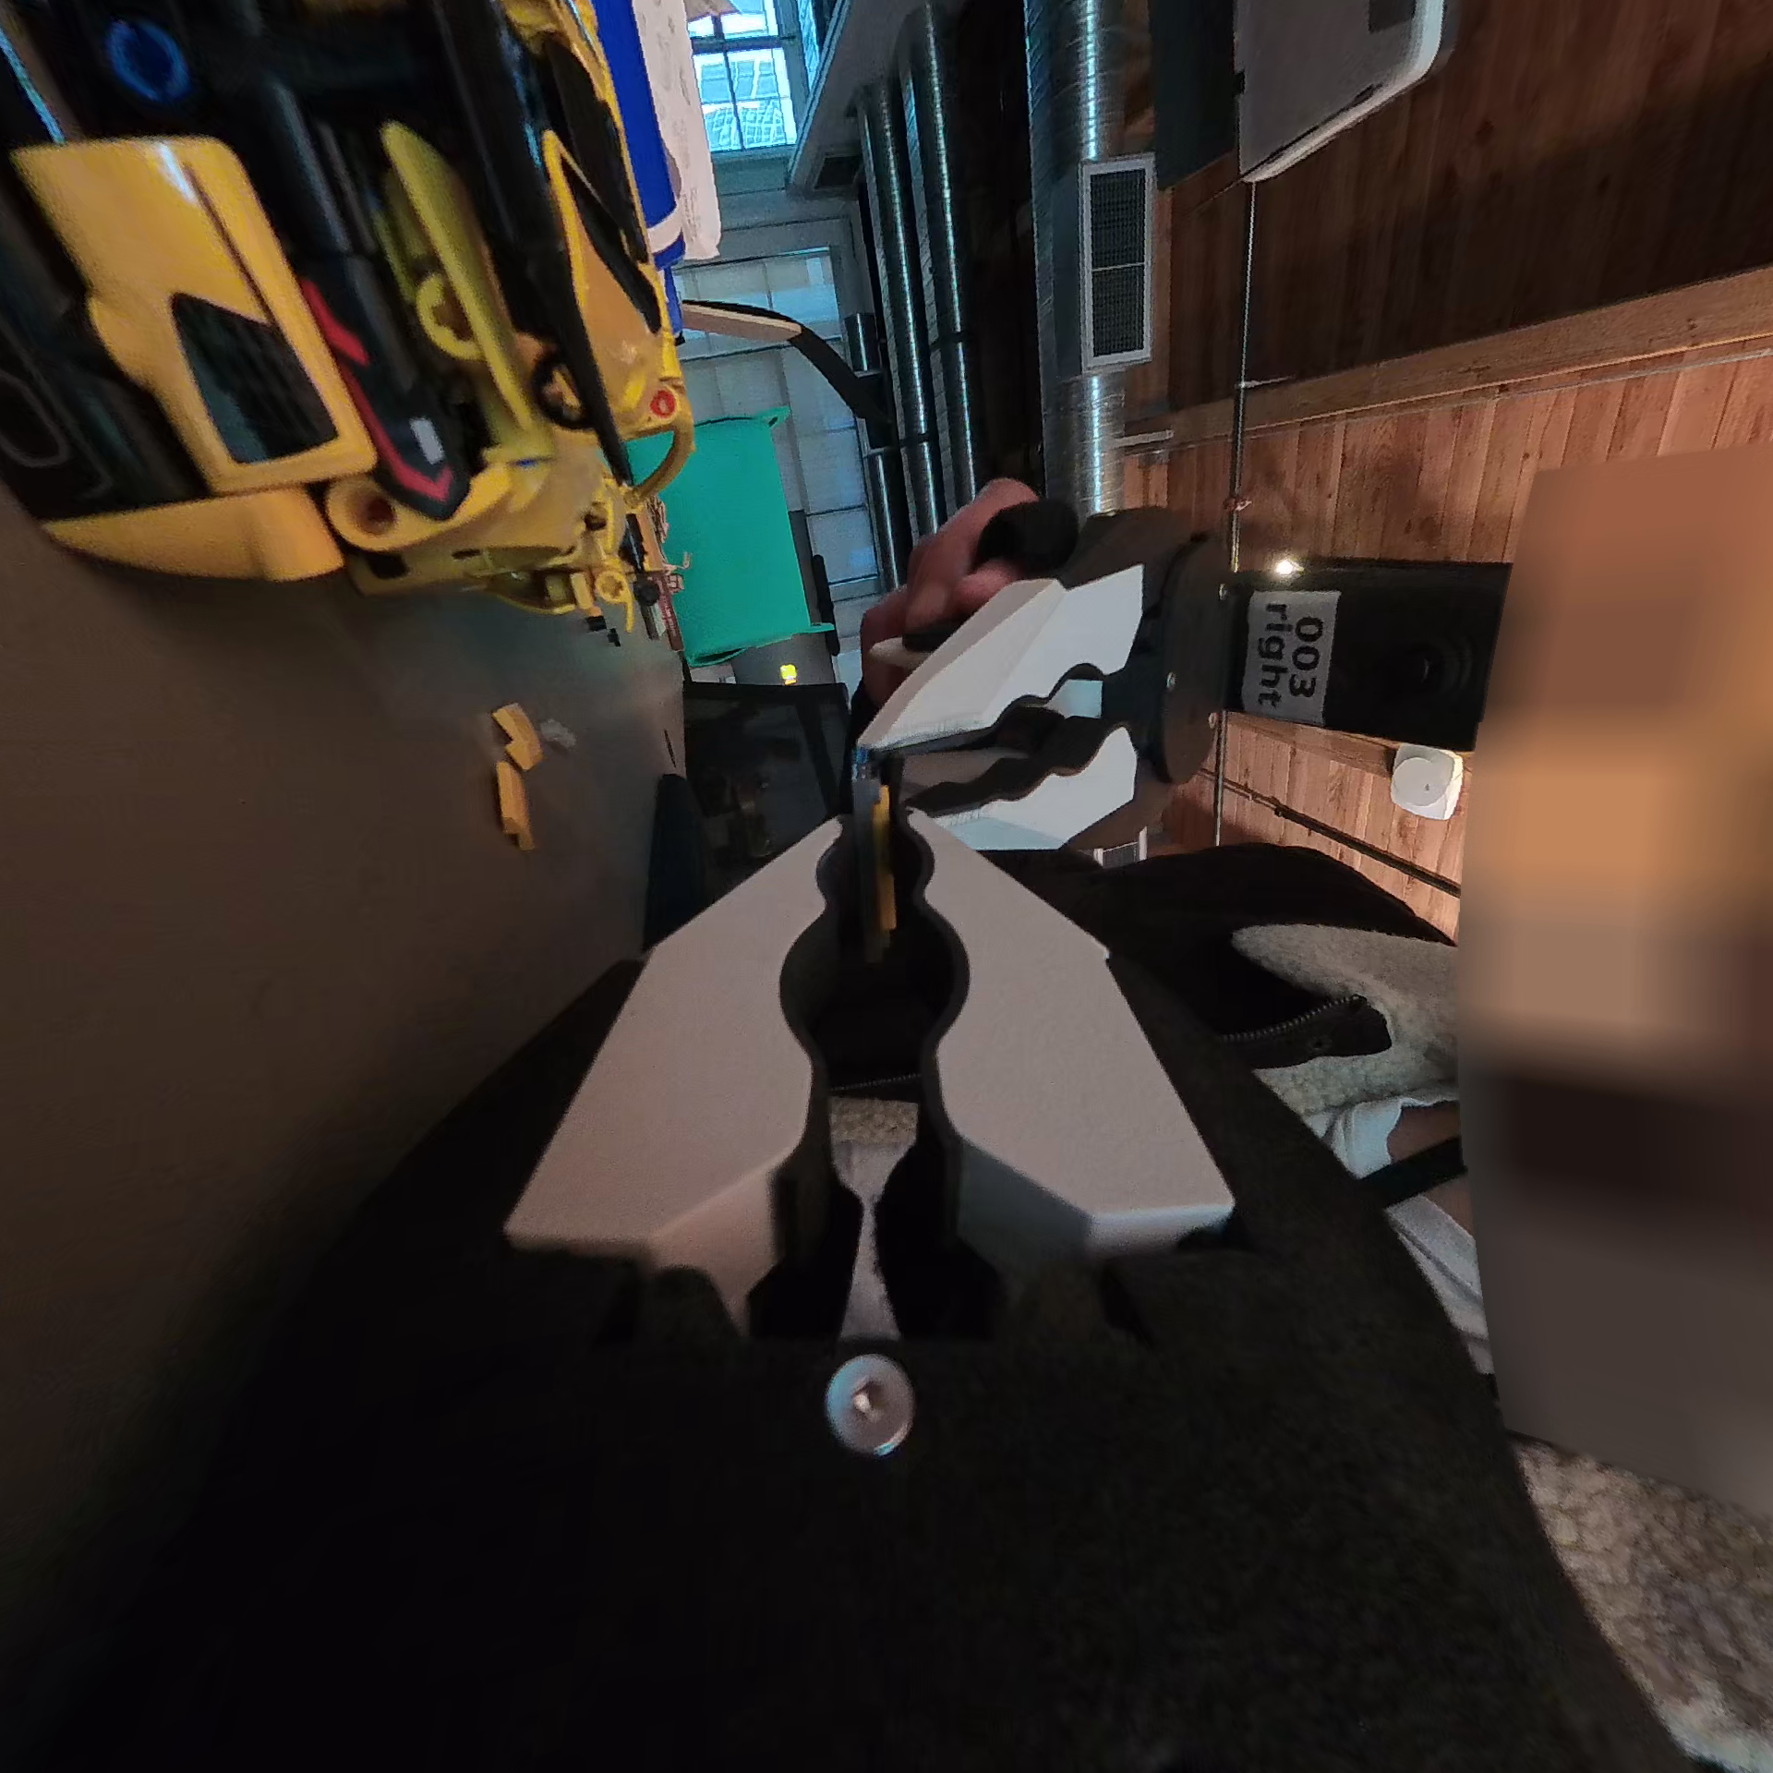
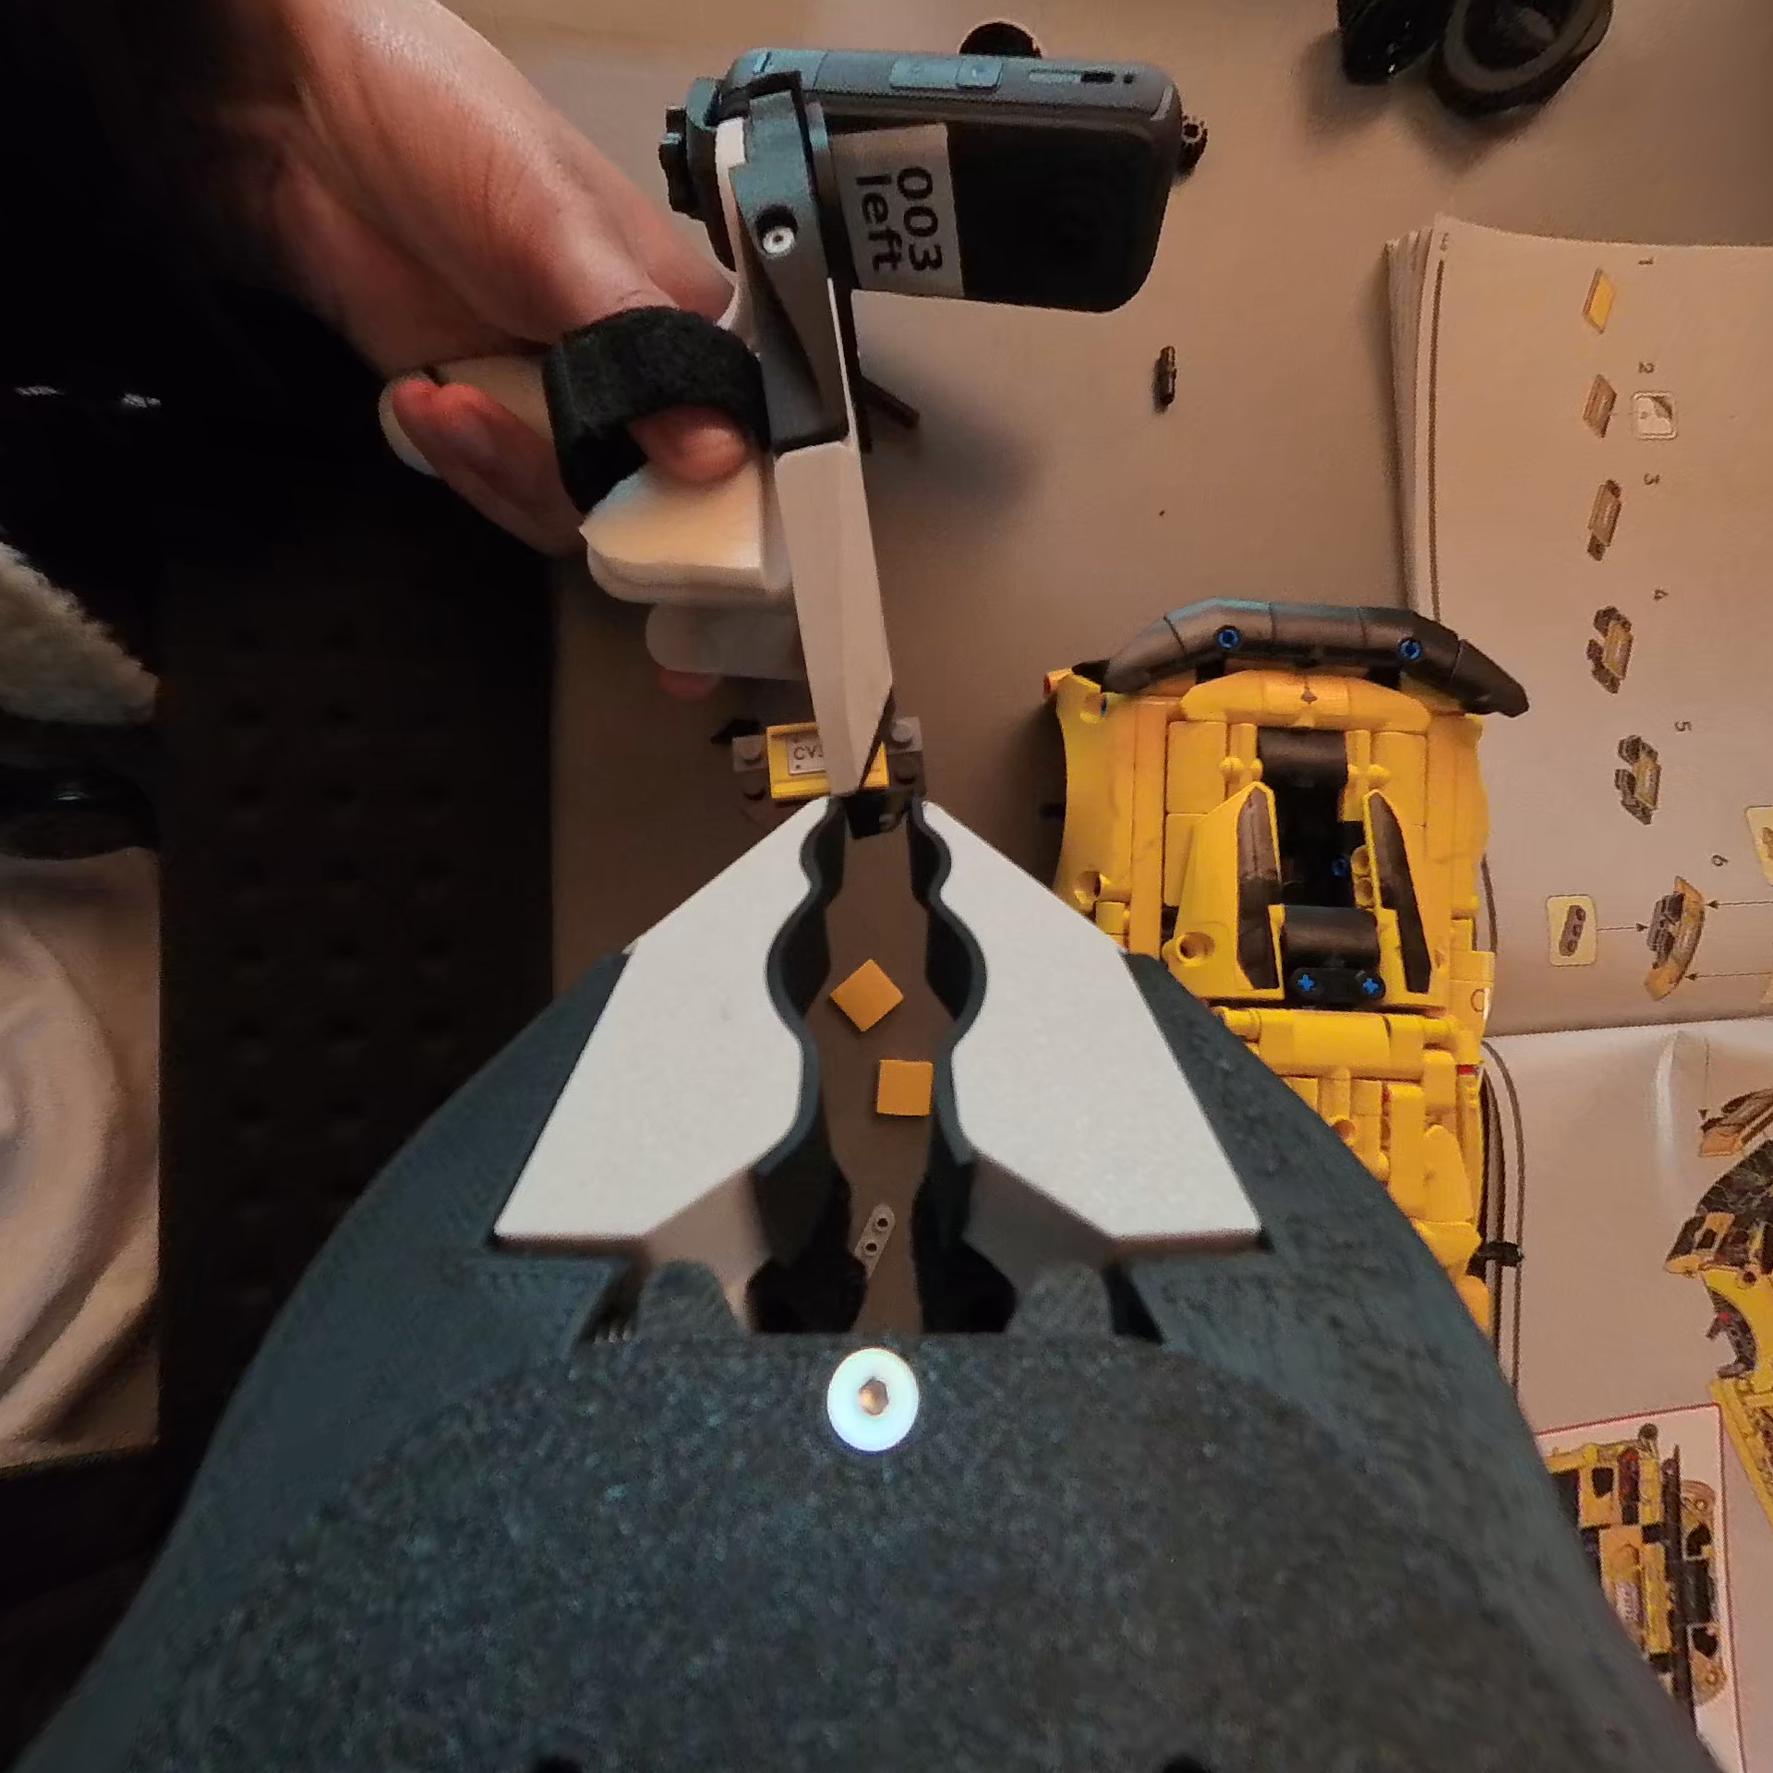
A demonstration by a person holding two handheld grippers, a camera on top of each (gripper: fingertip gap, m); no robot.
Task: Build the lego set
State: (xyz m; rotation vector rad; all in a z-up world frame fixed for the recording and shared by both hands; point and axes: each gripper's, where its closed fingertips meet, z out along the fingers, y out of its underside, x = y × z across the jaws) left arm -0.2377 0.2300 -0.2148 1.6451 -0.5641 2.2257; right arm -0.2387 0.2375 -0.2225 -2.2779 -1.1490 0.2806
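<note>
My left gripper [image 1: 875,827] is shut on a small grey and yellow lego sub-assembly [image 1: 879,868], held in the air above the table. In the right wrist view this gripper [image 2: 861,768] comes down from above, and the sub-assembly [image 2: 801,758] sticks out on both sides of its tip. My right gripper [image 2: 878,815] is shut on a small dark piece [image 2: 871,817] and presses it against the sub-assembly's edge. It also shows in the left wrist view [image 1: 875,753], tip to tip with the left gripper. The large yellow lego car [image 2: 1276,863] stands on the table to the right.
Two loose yellow tiles [image 2: 863,993] [image 2: 904,1087] and a small grey holed piece [image 2: 878,1238] lie on the grey table below my right gripper. An open instruction booklet [image 2: 1583,576] lies beyond the car. Black tyres [image 2: 1497,38] sit at the far edge. A person's hand [image 2: 460,240] holds the left gripper. My two grippers' fingertips are within a few centimetres of each other.
</note>
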